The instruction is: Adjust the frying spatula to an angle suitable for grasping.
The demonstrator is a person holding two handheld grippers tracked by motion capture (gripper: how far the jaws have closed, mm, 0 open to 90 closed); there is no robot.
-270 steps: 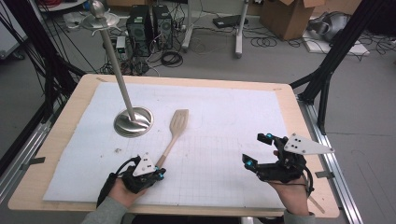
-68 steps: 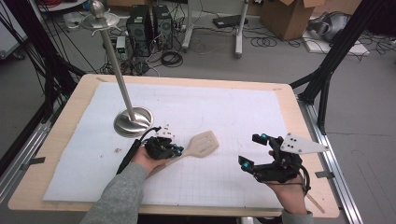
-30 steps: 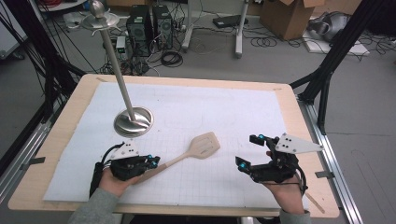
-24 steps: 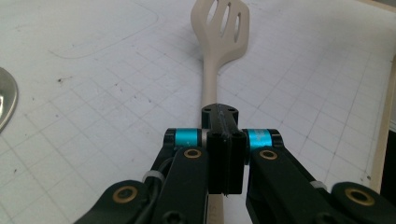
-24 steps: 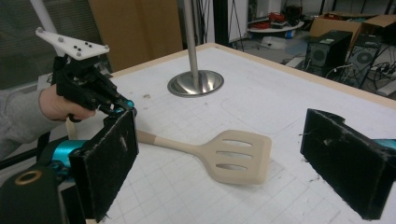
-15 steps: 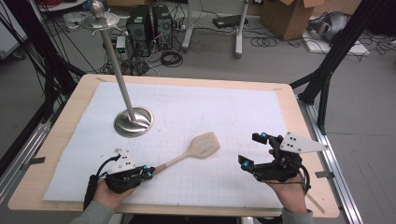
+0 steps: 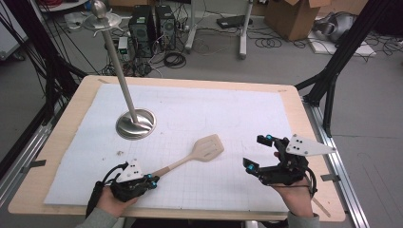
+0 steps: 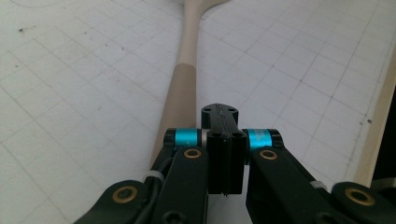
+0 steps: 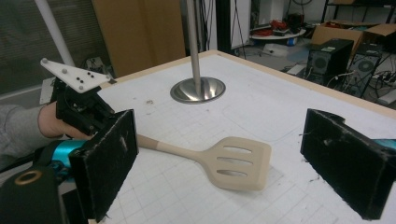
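One tool, the left hand-held gripper (image 7: 151, 179) at the table's (image 7: 71, 142) 7 o'clock, is clenched on nothing. The spatula (image 7: 199, 153) lies flat with its handle end just beside those jaws and its blade toward 2 o'clock. The right hand-held gripper (image 7: 256, 152), at 4 o'clock, stands released, so the spatula seems set down, and next the left must likely reopen squarely over the handle.

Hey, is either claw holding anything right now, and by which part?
Nothing is held. The left claw is shut beside the spatula handle, not on it; the right claw is open, empty.
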